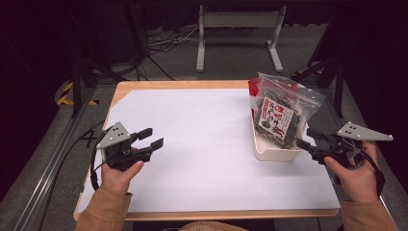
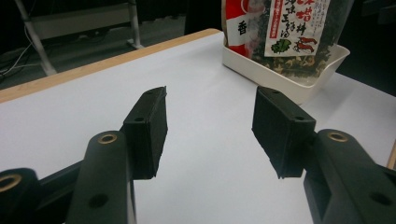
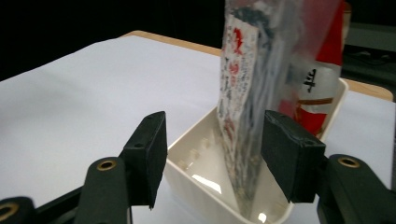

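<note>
A clear bag (image 1: pixel 281 113) of dark dried food with a white and red label stands upright in a white tray (image 1: pixel 274 154) at the table's right. A red packet (image 1: pixel 253 89) stands behind it in the same tray. My right gripper (image 1: pixel 307 138) is open at the tray's near right corner. Seen along its jaws, the bag (image 3: pixel 247 93) rises edge-on in the gap over the tray rim (image 3: pixel 187 172), touching neither jaw. My left gripper (image 1: pixel 153 137) hovers open at the left of the white sheet, holding nothing. It points at the bag (image 2: pixel 299 32) and tray (image 2: pixel 289 88) far off.
A white sheet (image 1: pixel 202 144) covers the wooden table (image 1: pixel 144 84). Beyond the far edge, a grey metal stand (image 1: pixel 238 21) and cables (image 1: pixel 163 43) are on the floor. Black posts (image 1: pixel 77 86) flank the table on both sides.
</note>
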`<state>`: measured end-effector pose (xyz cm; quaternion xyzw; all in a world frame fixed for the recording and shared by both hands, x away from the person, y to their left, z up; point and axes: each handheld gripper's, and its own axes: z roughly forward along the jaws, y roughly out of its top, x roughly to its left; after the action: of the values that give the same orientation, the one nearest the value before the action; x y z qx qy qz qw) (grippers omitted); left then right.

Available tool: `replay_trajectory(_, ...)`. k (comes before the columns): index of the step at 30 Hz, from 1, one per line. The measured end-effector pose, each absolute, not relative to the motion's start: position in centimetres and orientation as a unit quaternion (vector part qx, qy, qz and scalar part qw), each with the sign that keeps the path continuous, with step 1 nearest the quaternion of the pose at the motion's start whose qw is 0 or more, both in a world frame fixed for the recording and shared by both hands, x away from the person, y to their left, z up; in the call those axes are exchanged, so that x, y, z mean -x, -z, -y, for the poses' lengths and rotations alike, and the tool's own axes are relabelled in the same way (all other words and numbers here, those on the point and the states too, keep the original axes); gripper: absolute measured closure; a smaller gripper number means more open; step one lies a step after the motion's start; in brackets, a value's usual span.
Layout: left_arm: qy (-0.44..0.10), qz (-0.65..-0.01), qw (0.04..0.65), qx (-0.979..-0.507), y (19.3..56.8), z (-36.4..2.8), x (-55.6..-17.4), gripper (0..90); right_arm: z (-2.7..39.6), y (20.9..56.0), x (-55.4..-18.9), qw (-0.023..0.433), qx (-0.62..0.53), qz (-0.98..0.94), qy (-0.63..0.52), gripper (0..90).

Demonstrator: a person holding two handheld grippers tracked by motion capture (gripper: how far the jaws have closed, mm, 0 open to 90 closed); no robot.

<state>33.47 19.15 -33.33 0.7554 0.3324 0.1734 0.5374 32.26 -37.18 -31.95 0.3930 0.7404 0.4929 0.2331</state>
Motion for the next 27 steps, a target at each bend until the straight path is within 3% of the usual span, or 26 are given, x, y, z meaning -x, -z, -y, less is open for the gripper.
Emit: replay_trajectory(27, -0.186, -0.337, 0.538, -0.750, 35.4, -22.4, -30.9, 42.2, 32.5, 37.6, -31.7, 0.178, -0.318, -0.787, -0.498, 35.3)
